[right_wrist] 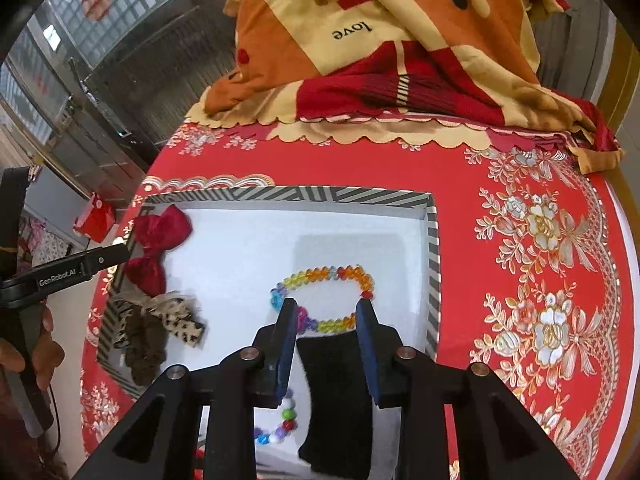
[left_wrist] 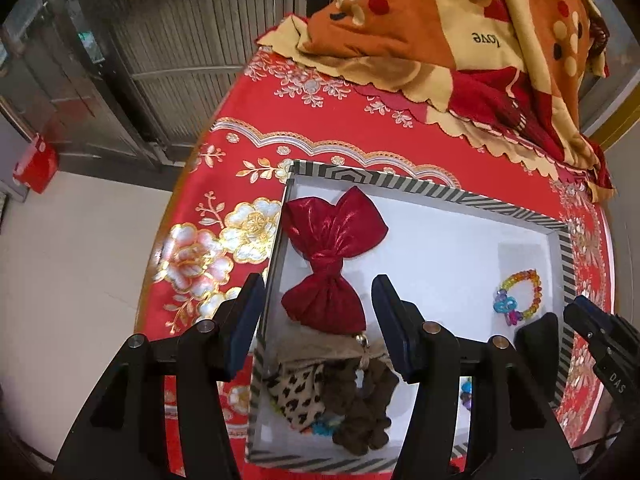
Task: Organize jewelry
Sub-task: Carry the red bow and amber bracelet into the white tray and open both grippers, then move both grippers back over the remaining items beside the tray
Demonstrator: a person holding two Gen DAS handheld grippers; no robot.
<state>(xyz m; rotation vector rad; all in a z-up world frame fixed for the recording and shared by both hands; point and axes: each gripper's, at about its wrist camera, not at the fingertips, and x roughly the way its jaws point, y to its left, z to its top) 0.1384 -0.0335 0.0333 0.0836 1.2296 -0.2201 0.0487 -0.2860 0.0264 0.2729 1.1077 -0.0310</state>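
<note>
Two bracelets lay in the white box (right_wrist: 433, 240): the amber-and-rainbow bracelet (right_wrist: 325, 300) at frame centre in the right wrist view, directly ahead of the right gripper (right_wrist: 326, 314), its long axis running left to right across the fingers. That gripper's jaws stood slightly apart, straddling the loop's near side with no visible clamp. The left gripper (left_wrist: 318, 300) hung wide apart over the red bow (left_wrist: 330, 256) at the box's left side, gripping nothing. By my judgement, the right hand was nearer the bracelet.
</note>
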